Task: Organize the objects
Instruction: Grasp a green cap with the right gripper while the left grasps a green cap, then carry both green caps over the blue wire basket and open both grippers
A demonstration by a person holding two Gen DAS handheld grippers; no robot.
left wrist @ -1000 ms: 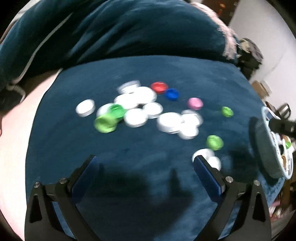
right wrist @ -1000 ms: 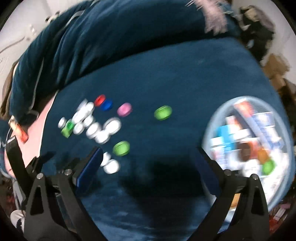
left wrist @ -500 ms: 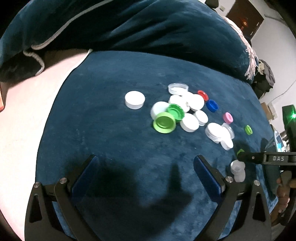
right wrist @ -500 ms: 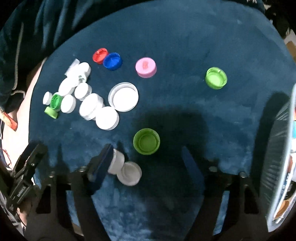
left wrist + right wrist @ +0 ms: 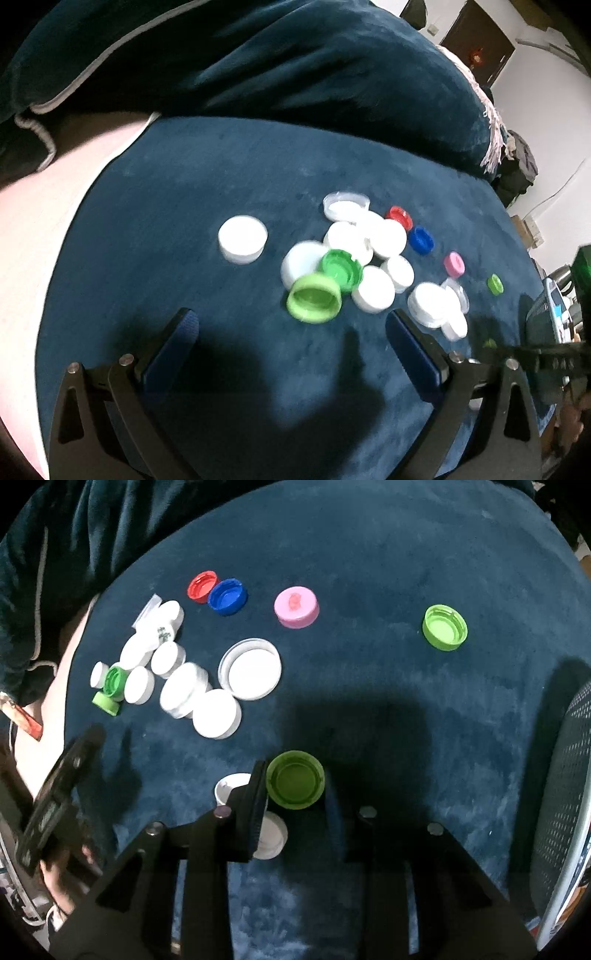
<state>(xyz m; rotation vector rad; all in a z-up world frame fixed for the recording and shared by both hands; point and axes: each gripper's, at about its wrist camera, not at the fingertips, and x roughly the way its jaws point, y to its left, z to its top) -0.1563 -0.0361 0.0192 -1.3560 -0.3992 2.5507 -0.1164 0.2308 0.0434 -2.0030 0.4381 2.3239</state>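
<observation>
While the right gripper [image 5: 295, 794] points down at the blue cloth [image 5: 369, 554], its jaws have just been closing, and a green cap [image 5: 295, 780] sits between them with its open side up. The left finger [image 5: 255, 805] touches the cap's side; the right finger is dark and in shadow, so I cannot tell for sure that it presses too. Two white caps [image 5: 271, 834] lie just beside the left finger, at about 8 o'clock from the green cap. From that cap, a bunch of white caps [image 5: 214, 712] lies at 10 o'clock, with a wide white lid [image 5: 251, 670] next to it. A red cap [image 5: 202, 586] and a blue cap [image 5: 227, 596] touch each other at 11 o'clock, a pink cap [image 5: 296, 606] lies at 12 o'clock, and another green cap [image 5: 444, 627] lies well apart at 1 o'clock. A mesh basket [image 5: 565, 794] stands at the right edge, at 3 o'clock. In the other view, the left gripper [image 5: 291, 334] hangs over the cloth with its jaws wide apart and nothing in them. A light green cap [image 5: 314, 299] lies tipped just ahead of it at 12 o'clock, leaning on a darker green cap [image 5: 340, 269]. One white cap [image 5: 242, 239] lies alone at 11 o'clock.
</observation>
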